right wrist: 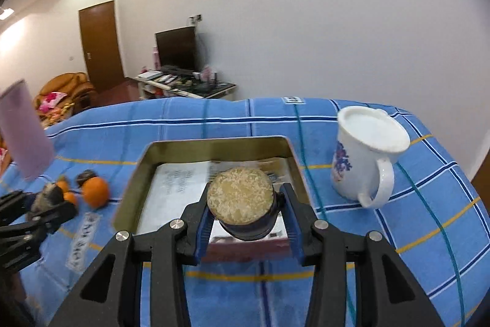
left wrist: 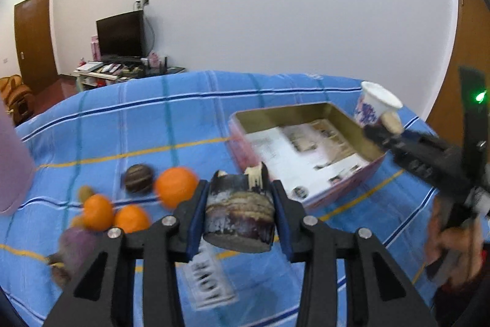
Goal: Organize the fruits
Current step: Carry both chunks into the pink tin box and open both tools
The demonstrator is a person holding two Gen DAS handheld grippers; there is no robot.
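A bed or table covered in a blue checked cloth [right wrist: 232,118] with white, navy and yellow lines fills the foreground of a white-walled room. On it, right of centre, sits an open rectangular tin [right wrist: 144,173] with gold inner walls, a pinkish outside and printed paper lining its floor. Just right of the tin stands a white mug [right wrist: 364,155] with a blue floral print, its handle turned toward the viewer. Left of the tin, well apart from it, lies a loose cluster of fruit: three oranges [left wrist: 176,187] close together, a dark round fruit [left wrist: 138,177] just behind them, and a blurred purplish item at the near edge. A small printed card [left wrist: 209,278] lies flat on the cloth in front of the cluster. A blurred lilac cylinder [right wrist: 24,131] intrudes at the far left. Behind, a dark television [right wrist: 177,48] stands on a cluttered low table, with a brown door beyond. The left gripper [left wrist: 239,204] angles downward above the cloth, between the fruit and the tin, its jaws clamped on a dark, mottled chunk of cut fruit [left wrist: 240,213]. The right gripper [right wrist: 243,209] tilts downward over the near end of the tin, jaws clamped on a dark-skinned fruit piece [right wrist: 240,195] whose pale, speckled cut face turns upward. A person's hand [left wrist: 453,241] grasps the right gripper's handle.
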